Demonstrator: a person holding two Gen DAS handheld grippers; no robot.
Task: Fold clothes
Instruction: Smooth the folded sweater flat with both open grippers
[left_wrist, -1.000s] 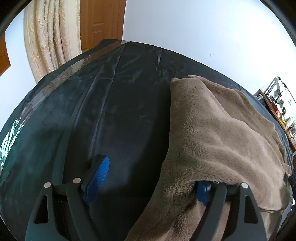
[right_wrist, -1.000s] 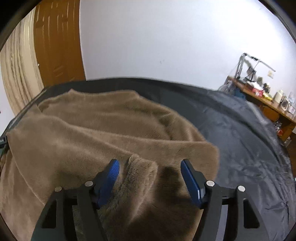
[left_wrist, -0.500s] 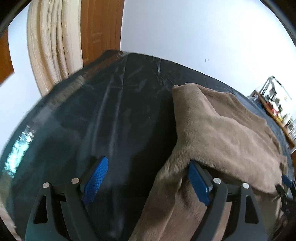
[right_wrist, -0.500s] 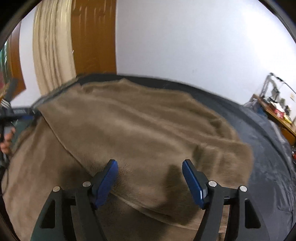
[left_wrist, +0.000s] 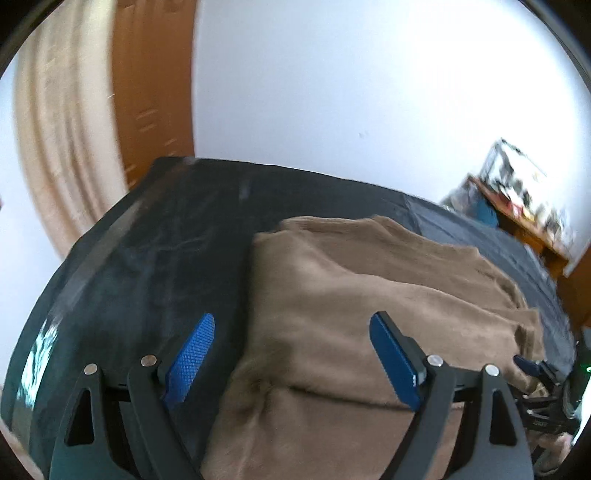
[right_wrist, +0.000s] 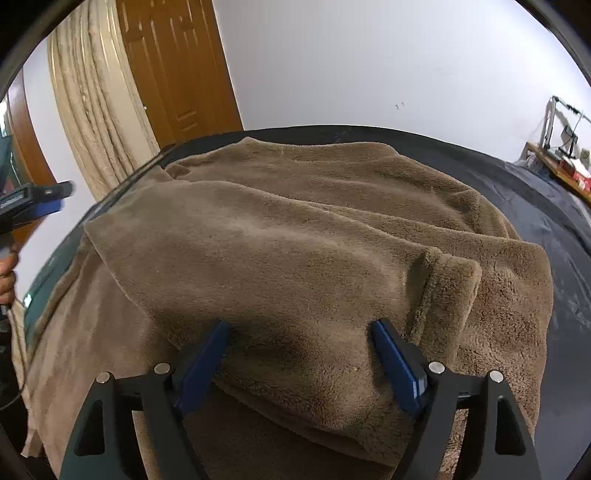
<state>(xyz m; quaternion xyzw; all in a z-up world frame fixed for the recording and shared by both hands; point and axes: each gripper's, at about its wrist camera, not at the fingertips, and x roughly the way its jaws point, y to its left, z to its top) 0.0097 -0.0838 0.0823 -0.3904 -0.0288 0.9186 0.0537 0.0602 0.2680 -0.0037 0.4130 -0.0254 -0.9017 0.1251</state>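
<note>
Dark sheeting (right_wrist: 532, 192) carries the brown fleece garment (right_wrist: 295, 240), one side folded across its middle, so the left gripper (left_wrist: 291, 354) hangs apart and empty above its edge while the right gripper (right_wrist: 299, 354), jaws opening, grips nothing.

A home room: wooden door (right_wrist: 177, 70), cream curtain (right_wrist: 96, 107), cluttered desk (left_wrist: 517, 218).
</note>
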